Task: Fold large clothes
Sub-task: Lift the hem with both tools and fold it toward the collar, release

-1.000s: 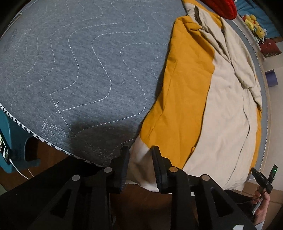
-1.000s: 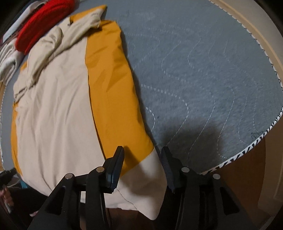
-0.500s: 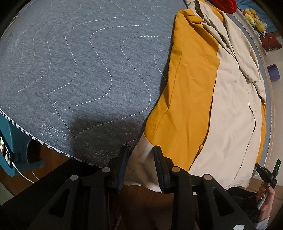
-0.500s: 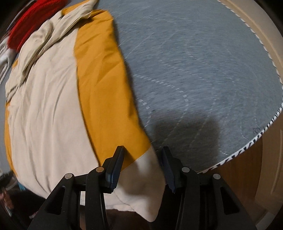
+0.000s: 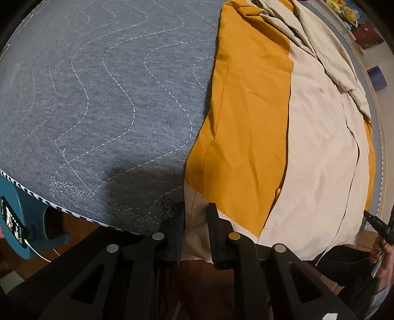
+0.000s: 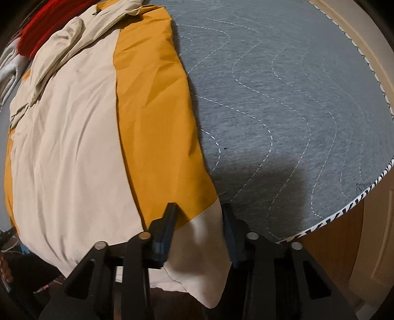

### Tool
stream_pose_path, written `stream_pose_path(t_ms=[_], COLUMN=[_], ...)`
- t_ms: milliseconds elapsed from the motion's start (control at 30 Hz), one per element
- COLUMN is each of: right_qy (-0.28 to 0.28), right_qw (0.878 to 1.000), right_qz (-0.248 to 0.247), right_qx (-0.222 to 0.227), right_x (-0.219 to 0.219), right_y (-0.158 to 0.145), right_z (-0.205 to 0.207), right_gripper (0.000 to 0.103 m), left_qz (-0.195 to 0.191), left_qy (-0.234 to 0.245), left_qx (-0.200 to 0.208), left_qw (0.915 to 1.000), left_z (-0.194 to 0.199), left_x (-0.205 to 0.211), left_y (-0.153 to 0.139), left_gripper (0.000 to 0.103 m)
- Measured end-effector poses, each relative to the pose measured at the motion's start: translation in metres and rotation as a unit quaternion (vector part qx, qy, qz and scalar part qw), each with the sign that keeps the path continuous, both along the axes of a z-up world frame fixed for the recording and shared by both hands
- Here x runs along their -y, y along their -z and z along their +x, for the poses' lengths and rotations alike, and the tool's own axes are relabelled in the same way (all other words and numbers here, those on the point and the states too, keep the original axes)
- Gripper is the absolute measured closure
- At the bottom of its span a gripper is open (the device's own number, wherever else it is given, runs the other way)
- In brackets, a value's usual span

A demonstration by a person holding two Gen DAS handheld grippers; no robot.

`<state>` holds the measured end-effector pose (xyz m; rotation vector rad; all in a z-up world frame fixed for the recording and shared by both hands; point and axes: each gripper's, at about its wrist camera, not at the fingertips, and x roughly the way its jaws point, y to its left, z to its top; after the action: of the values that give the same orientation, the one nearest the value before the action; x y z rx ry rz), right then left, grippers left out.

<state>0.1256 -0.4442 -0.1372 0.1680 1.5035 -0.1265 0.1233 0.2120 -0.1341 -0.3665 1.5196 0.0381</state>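
A large mustard-yellow and cream garment (image 5: 270,118) lies spread lengthwise on a grey quilted bed (image 5: 98,98); it also shows in the right wrist view (image 6: 98,123). My left gripper (image 5: 195,221) is open, its fingers standing either side of the cream hem corner that hangs over the bed's near edge. My right gripper (image 6: 198,221) is open, with the cream hem corner (image 6: 197,236) between its fingers at the bed edge (image 6: 344,209).
A red item (image 6: 49,22) lies at the far end of the bed beyond the garment. A teal object with a phone (image 5: 17,221) sits left of the bed edge. Brown floor lies below the bed. A small purple box (image 5: 376,78) stands on the floor at the right.
Both grippers have moved forward toward the bed, closing in on the cream hem; the garment now fills more of each view. The jaws stay open.
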Motion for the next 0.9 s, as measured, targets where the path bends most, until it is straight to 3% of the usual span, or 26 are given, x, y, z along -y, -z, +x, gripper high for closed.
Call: stream_pose_path(t_ms=[33,100,167,267,467,733,900], right_qy=[-0.002,-0.006,-0.012,-0.022,-0.044,-0.046,-0.05], right_qw=[1.0,1.0,1.0,0.999,0.988,0.96,0.942], right_qz=[0.0,0.008,0.014,0.02,0.059,0.11,0.143], right_qx=[0.001,0.005,0.014,0.04,0.136,0.254,0.301], right_x=[0.0,-0.006,-0.009,-0.018,-0.03,-0.02,-0.005], right_y=[-0.001,-0.002,-0.006,-0.022,-0.077,-0.168,-0.208], right_z=[-0.002,-0.002,-0.002,-0.004,-0.008,-0.031,-0.06], right_gripper=[0.074,0.09,0.097,0.099,0.1,0.1,0.1], left_qz=[0.006,0.012,0.009,0.004,-0.034,-0.129,-0.167], left_qy=[0.007,0.016,0.019,0.025,0.038,0.067,0.059], left_qx=[0.002,0.007,0.017,0.046,0.12,0.231,0.275], left_qw=[1.0,0.9998,0.9996,0.9986,0.9915,0.9622,0.9448], left_z=[0.0,-0.001,-0.002,-0.007,-0.016,-0.044,-0.07], left_x=[0.003,0.006,0.011,0.013,0.016,-0.002,-0.028], left_y=[-0.001,-0.002,-0.006,-0.023,-0.077,-0.174,-0.212], left_gripper=[0.088,0.094,0.099,0.101,0.102,0.102,0.102])
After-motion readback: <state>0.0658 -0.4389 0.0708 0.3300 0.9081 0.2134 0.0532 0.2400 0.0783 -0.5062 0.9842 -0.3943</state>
